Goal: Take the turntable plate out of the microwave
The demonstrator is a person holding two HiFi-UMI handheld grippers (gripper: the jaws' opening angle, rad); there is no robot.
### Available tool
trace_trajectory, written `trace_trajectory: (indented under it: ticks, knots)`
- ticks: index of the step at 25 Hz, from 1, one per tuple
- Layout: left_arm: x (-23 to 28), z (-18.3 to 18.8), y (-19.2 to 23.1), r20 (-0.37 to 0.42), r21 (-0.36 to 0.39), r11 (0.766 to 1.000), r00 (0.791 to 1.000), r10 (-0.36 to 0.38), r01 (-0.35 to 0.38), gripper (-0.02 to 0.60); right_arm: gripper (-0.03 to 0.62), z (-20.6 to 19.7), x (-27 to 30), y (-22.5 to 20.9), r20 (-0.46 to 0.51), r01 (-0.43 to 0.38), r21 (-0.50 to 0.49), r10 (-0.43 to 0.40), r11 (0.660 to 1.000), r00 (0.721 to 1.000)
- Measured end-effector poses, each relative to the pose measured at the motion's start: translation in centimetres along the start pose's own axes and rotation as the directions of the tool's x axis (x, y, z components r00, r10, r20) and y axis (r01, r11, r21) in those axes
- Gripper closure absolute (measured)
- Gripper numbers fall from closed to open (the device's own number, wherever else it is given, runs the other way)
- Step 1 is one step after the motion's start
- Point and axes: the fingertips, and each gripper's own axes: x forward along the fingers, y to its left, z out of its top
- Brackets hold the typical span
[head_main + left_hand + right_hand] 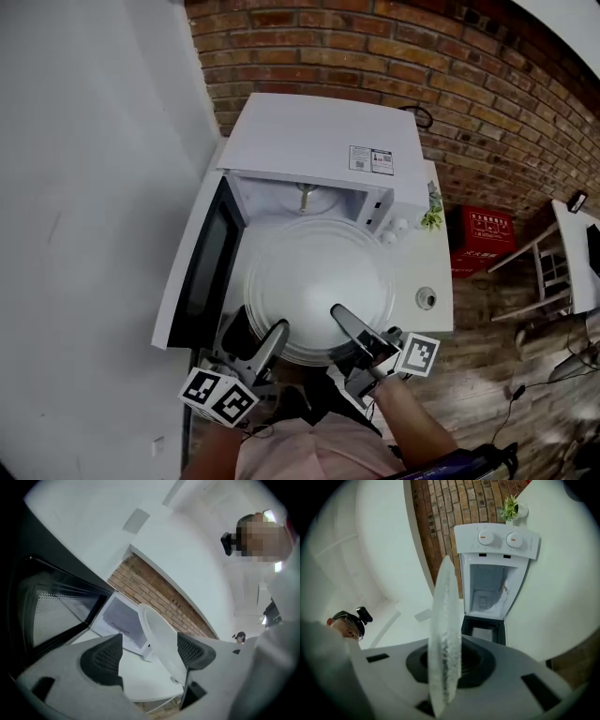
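I'm looking along the right gripper (pixel 446 665) first: its jaws are pinching the near rim of the plate (pixel 444 620), which is showing edge-on and running straight up the middle of that view, with a dark pad pressing against its side. In the head view the right gripper (pixel 342 319) is biting the plate (pixel 314 281) at its near right edge, one finger lying across the top face.

The left gripper (pixel 149 653) is standing spread wide. The plate (pixel 161 639) is passing through the gap, sitting close to the right-hand pad and well apart from the left-hand one (whether it is actually touching that pad, I cannot tell). From the head view, the left gripper (pixel 277 333) is sitting at the plate's near left edge.

The plate is hanging roughly level just in front of the mouth of the microwave (pixel 319 141), out of the cavity, its far rim lying over the opening's front. The door (pixel 202 262) is swinging wide to the left, and its dark window is filling the left gripper view's left side (pixel 51 606). Beyond the plate, the right gripper view is showing the microwave (pixel 494 573) with two knobs (pixel 486 538) and a small plant (pixel 509 508) beside it. The microwave is resting on a white table (pixel 439 272) against a brick wall (pixel 375 47).
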Motion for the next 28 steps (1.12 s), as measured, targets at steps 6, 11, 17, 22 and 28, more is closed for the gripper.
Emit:
trace_trajectory:
  ticks: [6,11,17,22,28]
  knots:
    - [-2.6,-1.2,-3.0,0.01,-0.085,0.989,0.993,-0.121,0.121,0.214,0.565,-4.9,-3.0,1.5,-0.082,0.028,-0.029,-0.03,0.999,0.996]
    - [-4.3,-2.3,-3.1,-0.01,-0.093,0.991,0.995,-0.101,0.099,0.362,0.565,-7.4,-4.9,1.7,-0.098,0.051,-0.031,-0.054,0.998,0.994]
    - [-5.7,-2.7,-3.0,0.0,-0.108,0.99,0.996,-0.088,0.087,0.431,0.563,-8.4,-5.5,2.4,-0.111,0.057,-0.067,-0.064,0.996,0.992]
    - [-6.2,-2.6,-3.3,0.0,-0.1,0.991,0.996,-0.093,0.092,0.431,0.563,-8.9,-5.6,2.8,-0.108,0.051,-0.069,-0.058,0.996,0.992]
    - [-6.5,-2.4,-3.4,0.006,-0.09,0.991,0.996,-0.094,0.094,0.431,0.563,-9.0,-5.6,3.1,-0.11,0.05,-0.069,-0.058,0.996,0.992]
